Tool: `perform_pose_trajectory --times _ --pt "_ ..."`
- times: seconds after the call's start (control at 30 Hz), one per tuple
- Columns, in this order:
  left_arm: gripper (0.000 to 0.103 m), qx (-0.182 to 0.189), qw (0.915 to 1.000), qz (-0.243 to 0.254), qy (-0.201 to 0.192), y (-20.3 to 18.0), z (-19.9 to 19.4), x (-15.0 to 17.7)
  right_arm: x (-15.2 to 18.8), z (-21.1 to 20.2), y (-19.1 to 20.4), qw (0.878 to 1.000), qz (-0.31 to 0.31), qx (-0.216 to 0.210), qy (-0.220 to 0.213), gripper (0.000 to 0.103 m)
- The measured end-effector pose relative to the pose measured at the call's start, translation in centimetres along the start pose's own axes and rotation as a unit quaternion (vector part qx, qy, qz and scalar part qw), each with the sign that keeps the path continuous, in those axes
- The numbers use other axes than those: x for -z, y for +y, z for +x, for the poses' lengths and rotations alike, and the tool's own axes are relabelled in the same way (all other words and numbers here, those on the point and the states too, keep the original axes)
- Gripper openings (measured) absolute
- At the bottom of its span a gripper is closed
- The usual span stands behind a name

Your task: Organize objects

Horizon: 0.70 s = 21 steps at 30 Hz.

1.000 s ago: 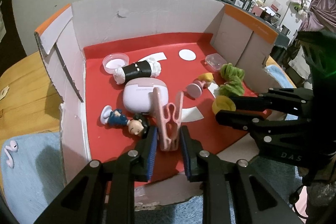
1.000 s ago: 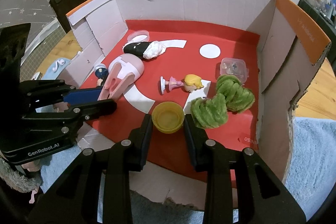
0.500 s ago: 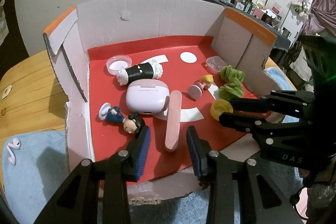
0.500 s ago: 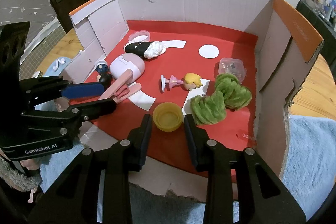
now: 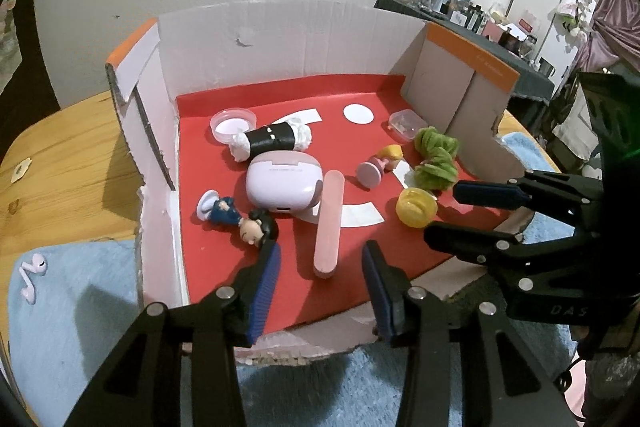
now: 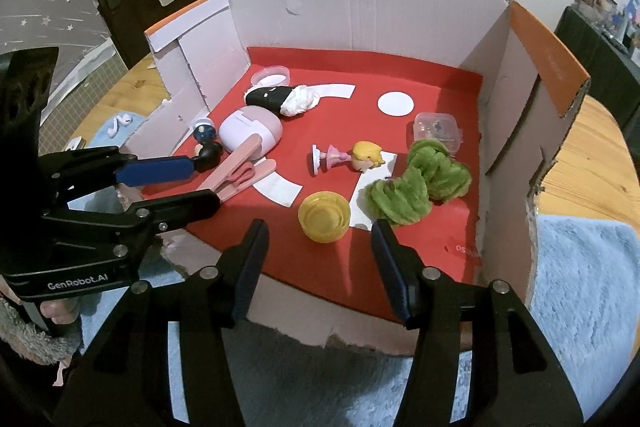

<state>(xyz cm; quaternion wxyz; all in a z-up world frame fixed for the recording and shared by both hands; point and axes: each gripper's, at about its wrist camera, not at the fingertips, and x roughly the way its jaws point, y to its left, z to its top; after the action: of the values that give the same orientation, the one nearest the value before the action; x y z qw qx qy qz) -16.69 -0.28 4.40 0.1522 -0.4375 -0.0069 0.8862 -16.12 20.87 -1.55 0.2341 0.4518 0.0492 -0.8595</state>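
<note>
Both claws have let go since a second ago: the pink clip (image 5: pixel 329 223) and the yellow cap (image 6: pixel 324 215) now lie free on the red floor (image 6: pixel 436 95) of the cardboard box (image 6: pixel 360 15).

Left claw (image 5: pixel 320 267) is opening, its pads apart either side of the clip's near end without pressing it. The clip lies near the front edge, its far end against the pink case (image 5: pixel 282 185). A dark-haired figurine (image 5: pixel 236 217) sits just left of it, by the left wall.

Right claw (image 6: pixel 318 247) is opening too, the cap just ahead of its tips and untouched, at the front edge. Green fuzzy pieces (image 6: pixel 420 181) crowd the cap's right side, towards the right wall. Bare red floor is widest at the back, around the white disc (image 6: pixel 395 103), and at the front right corner.
</note>
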Motion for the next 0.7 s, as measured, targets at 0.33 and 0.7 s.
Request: perform_pose_trajectory --times 0.33,0.7 --pt "0.059 -0.016 0.9996 -0.001 -0.023 -0.2 -1.6 0.6 0.4 -1.3 0.8 1.0 -0.001 0.007 -0.018 0.07" --pt "0.059 -0.029 0.9987 -0.012 -0.041 -0.1 -3.2 1.1 0.9 -3.3 1.4 0.999 0.001 0.012 -0.044 0.079"
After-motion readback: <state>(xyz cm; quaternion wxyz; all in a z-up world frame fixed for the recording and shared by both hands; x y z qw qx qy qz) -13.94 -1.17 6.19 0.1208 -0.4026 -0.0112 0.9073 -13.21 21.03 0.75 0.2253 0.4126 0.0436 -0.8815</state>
